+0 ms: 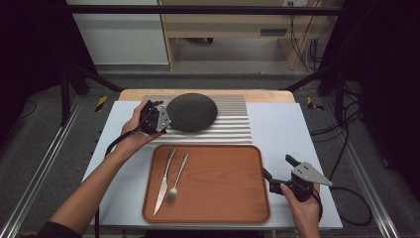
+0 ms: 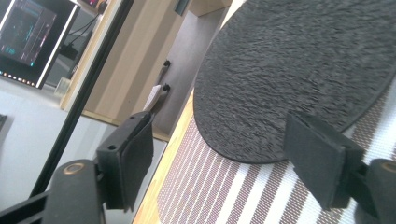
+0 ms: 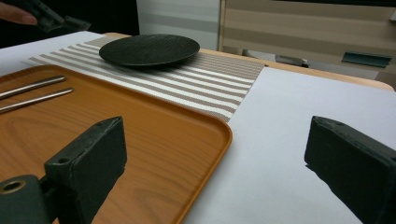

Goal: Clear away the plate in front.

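Right gripper: near right, just off the tray's right edge, held above the pale table; jaws spread wide, nothing between them.
Right hand: wrapped round the gripper's body, coming in from the near edge.
Tray: orange-brown wood grain, rounded corners, flat on the table at near centre.
Knife and fork: side by side on the tray's left part, knife on the left, handles pointing far and slightly right.
Table: pale blue-grey top, wooden strip along the far edge.
Placemat: striped grey and white, just beyond the tray's far edge.
Plate: round, dark, rough-textured, resting on the left part of the placemat.
Left gripper: far left, at the plate's left rim; jaws spread on either side of the rim, pads not seen pressing on it.
Left hand: gripping the tool, forearm stretching in from the near left.
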### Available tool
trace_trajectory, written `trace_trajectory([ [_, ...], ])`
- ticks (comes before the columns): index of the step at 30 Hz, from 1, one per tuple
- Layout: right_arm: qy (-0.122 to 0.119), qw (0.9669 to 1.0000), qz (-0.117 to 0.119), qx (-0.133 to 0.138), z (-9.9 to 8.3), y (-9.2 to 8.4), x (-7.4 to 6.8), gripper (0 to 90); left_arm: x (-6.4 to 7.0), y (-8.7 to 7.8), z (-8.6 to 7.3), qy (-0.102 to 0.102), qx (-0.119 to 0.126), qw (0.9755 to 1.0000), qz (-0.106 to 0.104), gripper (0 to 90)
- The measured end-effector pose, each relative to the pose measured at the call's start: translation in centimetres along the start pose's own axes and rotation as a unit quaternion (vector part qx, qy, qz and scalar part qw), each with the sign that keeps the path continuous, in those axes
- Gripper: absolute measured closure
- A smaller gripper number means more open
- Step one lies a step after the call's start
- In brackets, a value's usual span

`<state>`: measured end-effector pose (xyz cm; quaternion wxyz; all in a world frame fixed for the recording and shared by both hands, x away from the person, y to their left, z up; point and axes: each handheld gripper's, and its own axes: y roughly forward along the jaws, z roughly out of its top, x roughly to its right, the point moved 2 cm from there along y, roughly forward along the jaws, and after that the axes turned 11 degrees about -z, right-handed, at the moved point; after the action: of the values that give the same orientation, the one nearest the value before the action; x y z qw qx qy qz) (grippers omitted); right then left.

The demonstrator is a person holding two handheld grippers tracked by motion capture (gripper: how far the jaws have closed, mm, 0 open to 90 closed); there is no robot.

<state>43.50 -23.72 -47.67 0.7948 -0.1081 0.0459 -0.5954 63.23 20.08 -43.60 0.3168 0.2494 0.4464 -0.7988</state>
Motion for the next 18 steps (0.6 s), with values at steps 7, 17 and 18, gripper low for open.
trace_trajectory([
  [7, 0.002, 1.0000, -0.004, 0.002, 0.1, -0.1, 0.1, 5.9, 1.3, 0.1, -0.3, 0.039, -0.003, 0.9992, -0.006, 30.4],
  [17, 0.003, 1.0000, -0.004, 0.000, 0.0, -0.1, 0.0, 5.9, 3.0, 1.0, 0.2, 0.097, -0.011, 0.9947, -0.033, 37.8],
  [18, 0.002, 1.0000, -0.004, 0.000, 0.0, -0.1, 0.1, 5.9, 3.1, 1.1, 0.3, 0.100, -0.012, 0.9943, -0.035, 38.0],
])
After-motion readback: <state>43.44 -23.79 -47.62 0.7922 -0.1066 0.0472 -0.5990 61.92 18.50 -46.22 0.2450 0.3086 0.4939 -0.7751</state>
